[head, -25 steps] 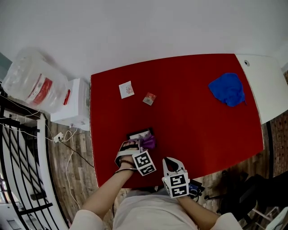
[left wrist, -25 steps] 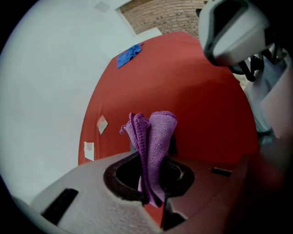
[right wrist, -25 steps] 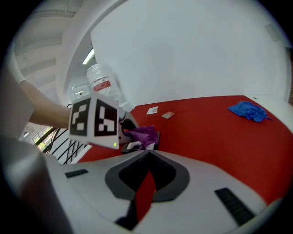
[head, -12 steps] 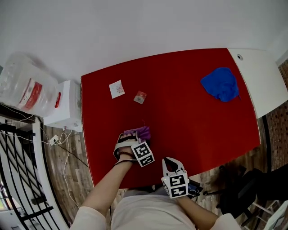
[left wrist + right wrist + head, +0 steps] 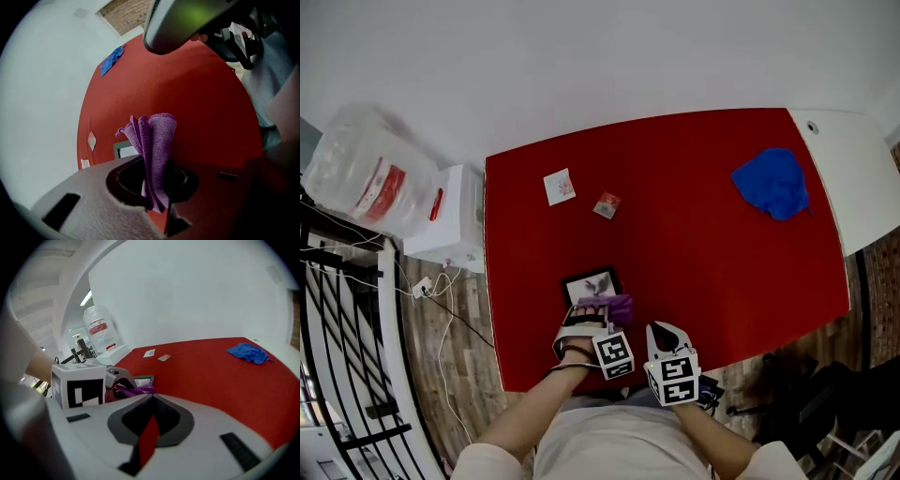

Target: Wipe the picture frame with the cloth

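Observation:
A small dark picture frame (image 5: 589, 283) lies flat on the red table (image 5: 703, 262), near its front left. My left gripper (image 5: 592, 317) is shut on a folded purple cloth (image 5: 609, 306), which sits at the frame's near edge. In the left gripper view the cloth (image 5: 157, 136) sticks out past the jaws and the frame (image 5: 123, 149) shows just beyond it. My right gripper (image 5: 666, 330) hovers at the table's front edge, right of the left one, shut with nothing in it. From the right gripper view the cloth (image 5: 133, 391) and frame (image 5: 143, 379) are at left.
A crumpled blue cloth (image 5: 772, 183) lies at the far right of the table. Two small cards (image 5: 562, 186) (image 5: 610, 204) lie at the far left. A white surface (image 5: 858, 178) adjoins the table on the right. A plastic bag (image 5: 370, 173) and white box (image 5: 455, 217) stand left.
My left gripper has drawn the purple cloth back across the frame toward me, so the frame's picture now shows uncovered. The right gripper has barely moved.

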Action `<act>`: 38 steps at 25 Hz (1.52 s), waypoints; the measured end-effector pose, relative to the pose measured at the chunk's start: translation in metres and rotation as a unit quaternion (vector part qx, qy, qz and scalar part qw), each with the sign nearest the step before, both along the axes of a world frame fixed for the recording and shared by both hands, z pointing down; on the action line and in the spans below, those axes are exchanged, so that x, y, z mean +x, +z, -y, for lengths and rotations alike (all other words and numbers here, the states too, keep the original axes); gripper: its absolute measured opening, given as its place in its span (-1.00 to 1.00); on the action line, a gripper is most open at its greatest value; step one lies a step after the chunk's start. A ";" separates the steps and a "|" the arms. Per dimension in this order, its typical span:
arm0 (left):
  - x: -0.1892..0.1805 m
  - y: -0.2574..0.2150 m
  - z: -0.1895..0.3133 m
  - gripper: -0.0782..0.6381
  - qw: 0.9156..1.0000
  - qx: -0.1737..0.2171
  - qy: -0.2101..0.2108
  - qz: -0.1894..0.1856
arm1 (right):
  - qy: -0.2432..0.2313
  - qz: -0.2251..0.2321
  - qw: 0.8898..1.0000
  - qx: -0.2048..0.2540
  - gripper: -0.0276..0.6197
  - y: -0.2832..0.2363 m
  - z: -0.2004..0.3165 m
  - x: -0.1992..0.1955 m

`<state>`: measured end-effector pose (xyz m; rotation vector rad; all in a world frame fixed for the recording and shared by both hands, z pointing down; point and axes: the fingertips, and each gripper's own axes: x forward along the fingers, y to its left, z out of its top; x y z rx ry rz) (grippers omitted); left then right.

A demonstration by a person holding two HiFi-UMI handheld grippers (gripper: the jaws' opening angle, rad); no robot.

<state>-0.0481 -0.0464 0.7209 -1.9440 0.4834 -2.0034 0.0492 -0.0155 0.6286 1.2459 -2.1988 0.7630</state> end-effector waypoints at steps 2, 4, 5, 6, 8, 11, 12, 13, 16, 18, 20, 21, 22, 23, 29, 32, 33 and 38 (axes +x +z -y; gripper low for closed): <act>-0.001 0.000 0.001 -0.61 1.000 0.001 -0.010 -0.009 | -0.003 -0.002 1.000 0.001 -0.91 -0.001 0.000 -0.002; -0.004 -0.006 0.006 -0.61 0.998 0.004 -0.041 -0.040 | -0.006 -0.004 1.000 0.003 -0.91 -0.003 0.000 -0.004; -0.004 -0.013 0.008 -0.61 0.995 0.006 -0.066 -0.067 | -0.007 -0.005 1.000 0.004 -0.91 -0.005 0.000 -0.004; -0.004 -0.024 0.009 -0.61 0.990 0.009 -0.097 -0.105 | -0.008 -0.007 1.000 0.007 -0.91 -0.007 0.000 -0.004; -0.004 -0.054 0.008 -0.61 0.966 0.016 -0.164 -0.201 | -0.010 -0.007 1.000 0.014 -0.91 -0.016 0.003 -0.006; -0.018 -0.102 -0.005 -0.61 0.897 0.029 -0.268 -0.352 | -0.015 0.001 1.000 0.023 -0.91 -0.034 0.006 -0.013; -0.027 -0.118 -0.012 -0.61 0.867 0.037 -0.302 -0.395 | -0.019 0.005 0.999 0.026 -0.90 -0.042 0.006 -0.017; -0.037 -0.136 -0.018 -0.61 0.837 0.048 -0.334 -0.430 | -0.025 0.008 0.999 0.030 -0.90 -0.050 0.006 -0.022; -0.065 -0.179 -0.033 -0.61 0.769 0.088 -0.397 -0.494 | -0.043 0.012 0.998 0.048 -0.90 -0.074 0.005 -0.035; -0.077 -0.190 -0.040 -0.61 0.746 0.109 -0.415 -0.509 | -0.048 0.015 0.997 0.057 -0.90 -0.085 0.007 -0.042; -0.083 -0.191 -0.044 -0.61 0.733 0.123 -0.426 -0.516 | -0.051 0.019 0.997 0.063 -0.90 -0.092 0.009 -0.050; -0.084 -0.191 -0.046 -0.61 0.727 0.126 -0.430 -0.520 | -0.053 0.020 0.996 0.065 -0.90 -0.094 0.010 -0.054; -0.084 -0.191 -0.048 -0.61 0.723 0.127 -0.432 -0.523 | -0.054 0.022 0.996 0.066 -0.90 -0.095 0.010 -0.058; -0.085 -0.191 -0.047 -0.61 0.722 0.130 -0.432 -0.525 | -0.056 0.023 0.996 0.066 -0.90 -0.096 0.010 -0.061; -0.098 -0.193 -0.043 -0.61 0.714 0.134 -0.437 -0.531 | -0.056 0.010 0.996 0.065 -0.91 -0.096 0.012 -0.069; -0.100 -0.192 -0.045 -0.61 0.708 0.128 -0.445 -0.534 | -0.053 0.007 0.996 0.068 -0.91 -0.098 0.011 -0.069; -0.100 -0.191 -0.045 -0.61 0.707 0.125 -0.446 -0.534 | -0.052 0.006 0.996 0.068 -0.91 -0.098 0.010 -0.070; -0.100 -0.192 -0.045 -0.61 0.712 0.124 -0.440 -0.533 | -0.055 0.003 0.996 0.072 -0.91 -0.098 0.007 -0.074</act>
